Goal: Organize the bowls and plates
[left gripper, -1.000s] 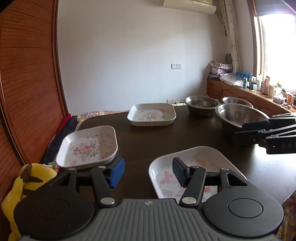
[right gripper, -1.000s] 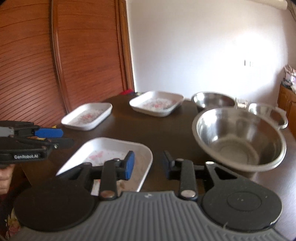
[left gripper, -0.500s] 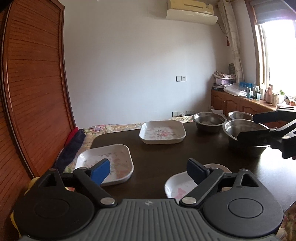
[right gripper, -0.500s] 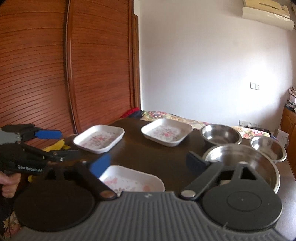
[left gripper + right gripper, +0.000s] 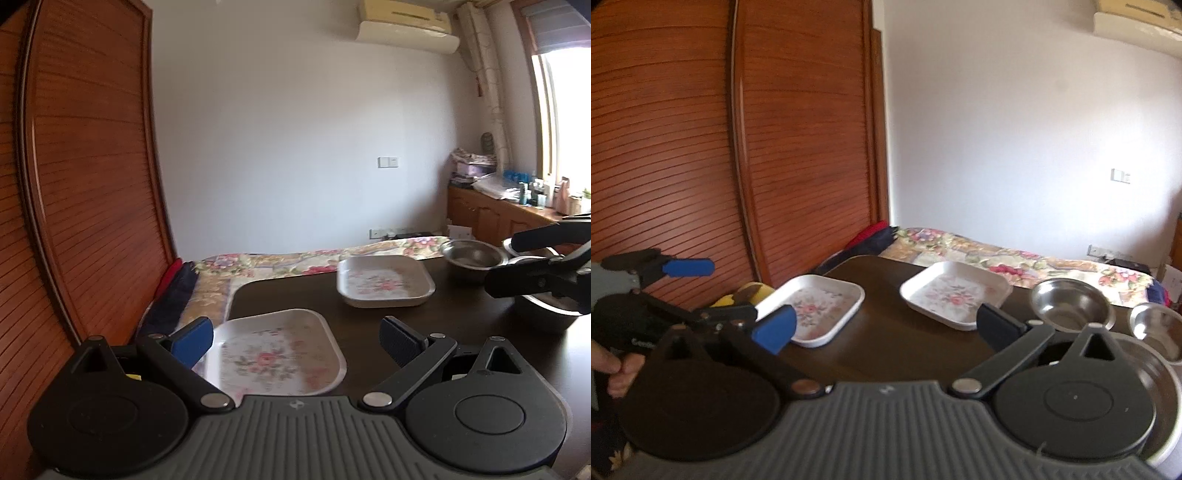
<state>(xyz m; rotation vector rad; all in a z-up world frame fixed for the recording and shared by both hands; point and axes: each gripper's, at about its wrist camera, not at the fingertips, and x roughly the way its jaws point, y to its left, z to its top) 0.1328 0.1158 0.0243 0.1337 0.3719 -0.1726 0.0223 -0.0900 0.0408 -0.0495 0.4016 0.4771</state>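
A: Both claws have risen and drawn back from the table since the earlier frames; the butterfly plate that lay under them has dropped out of both views. We hold the left claw (image 5: 295,339) with its jaws spread as wide as they go, nothing between them. The right claw (image 5: 886,325) has just been opening and also stands wide and empty.

B: Where do the dishes lie?

A: Two floral plates sit apart on the table (image 5: 897,343): the near plate (image 5: 277,354) at the left edge, the far plate (image 5: 384,280) toward the middle. Three steel bowls are on the right: the small bowl (image 5: 1071,304), the handled bowl (image 5: 1156,326) beside it, and the big bowl (image 5: 1167,398) nearest us, largely hidden behind the right claw.

B: How do we do this step well?

A: We judge that sorting has barely begun, since nothing is stacked. We should come down low on the near plate's rim, close one pad under the lip and one over it, lift level, and keep the other claw clear. The smooth rims may slip, so grip before lifting.
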